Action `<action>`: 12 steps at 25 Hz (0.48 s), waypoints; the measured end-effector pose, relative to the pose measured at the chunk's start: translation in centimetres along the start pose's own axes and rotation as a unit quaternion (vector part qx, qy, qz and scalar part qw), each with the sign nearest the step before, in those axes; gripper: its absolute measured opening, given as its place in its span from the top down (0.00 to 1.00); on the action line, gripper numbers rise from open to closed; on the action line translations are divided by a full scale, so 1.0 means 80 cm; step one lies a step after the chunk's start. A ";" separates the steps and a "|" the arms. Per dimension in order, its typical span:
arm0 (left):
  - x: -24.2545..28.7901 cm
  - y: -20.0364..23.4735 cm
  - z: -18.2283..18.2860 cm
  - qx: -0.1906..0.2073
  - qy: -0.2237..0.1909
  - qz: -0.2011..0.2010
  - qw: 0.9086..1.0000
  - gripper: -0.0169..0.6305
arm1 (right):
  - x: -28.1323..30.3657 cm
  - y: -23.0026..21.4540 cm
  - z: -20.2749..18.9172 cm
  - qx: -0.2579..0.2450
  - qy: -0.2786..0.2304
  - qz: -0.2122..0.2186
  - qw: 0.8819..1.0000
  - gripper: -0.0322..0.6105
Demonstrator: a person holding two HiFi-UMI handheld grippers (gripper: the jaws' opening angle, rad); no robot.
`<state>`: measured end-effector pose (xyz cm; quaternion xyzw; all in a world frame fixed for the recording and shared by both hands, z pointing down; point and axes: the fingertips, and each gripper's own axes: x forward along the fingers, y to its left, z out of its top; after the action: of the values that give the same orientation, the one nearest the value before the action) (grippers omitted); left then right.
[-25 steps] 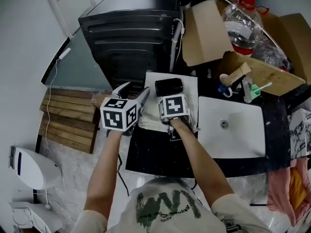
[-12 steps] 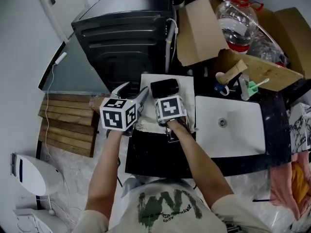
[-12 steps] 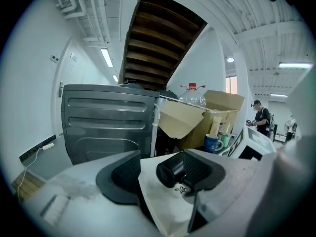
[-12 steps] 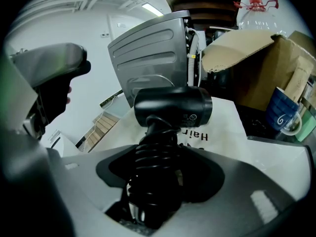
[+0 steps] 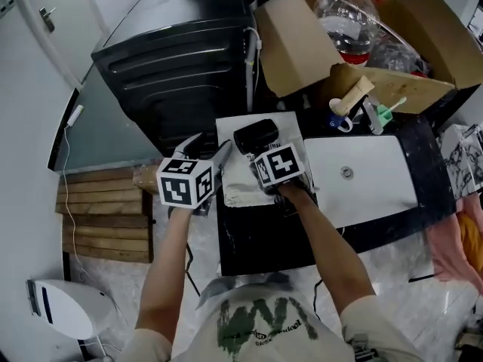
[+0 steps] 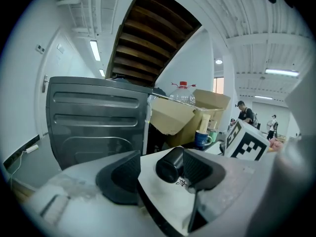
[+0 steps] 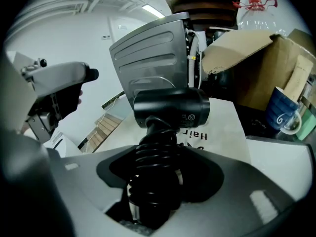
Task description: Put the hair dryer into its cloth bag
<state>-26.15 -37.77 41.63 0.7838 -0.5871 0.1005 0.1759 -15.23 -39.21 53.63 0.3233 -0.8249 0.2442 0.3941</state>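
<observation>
While I look down from the head view, both grippers meet in the middle of the frame, above the dark counter point(image 5: 256, 243). The white cloth bag point(image 5: 240, 173) lies flat on this counter, just left of the white sink point(image 5: 370, 183). The black hair dryer point(image 5: 256, 136) rests on the upper part of the bag, with its barrel lying across the cloth.

In the right gripper view, the right gripper point(image 7: 154, 174) has its jaws closed on the handle of the hair dryer. The black cord is coiled around this handle, so the pads press on the coils from both sides. The barrel sits just beyond the jaws, and some black print on the bag shows under it.

In the left gripper view, the left gripper point(image 5: 209, 148) holds its jaws spread apart. The near edge of the bag lies in the gap between them, but I see neither pad pressing on the cloth. The end of the barrel shows behind the right-hand pad.

A large black appliance point(image 5: 177, 59) fills the upper left of the head view. An open cardboard box point(image 5: 294, 32) and a clear water bottle point(image 5: 343, 21) stand at the upper right, and a blue mug point(image 7: 285, 113) stands near the box.
</observation>
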 end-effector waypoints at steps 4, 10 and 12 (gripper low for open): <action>0.002 0.002 -0.002 0.012 0.007 -0.032 0.999 0.54 | -0.011 -0.001 0.006 0.021 -0.028 -0.009 0.999 0.55; 0.005 -0.007 -0.003 0.034 0.012 -0.083 0.996 0.54 | -0.040 -0.001 0.010 0.053 -0.054 -0.036 0.996 0.55; 0.006 -0.016 -0.003 0.043 0.014 -0.105 0.993 0.54 | -0.052 0.000 0.006 0.061 -0.062 -0.046 0.995 0.55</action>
<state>-24.74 -37.81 41.84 0.8463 -0.4946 0.1175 0.1594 -13.46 -38.08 50.00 0.3984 -0.8156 0.2553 0.3330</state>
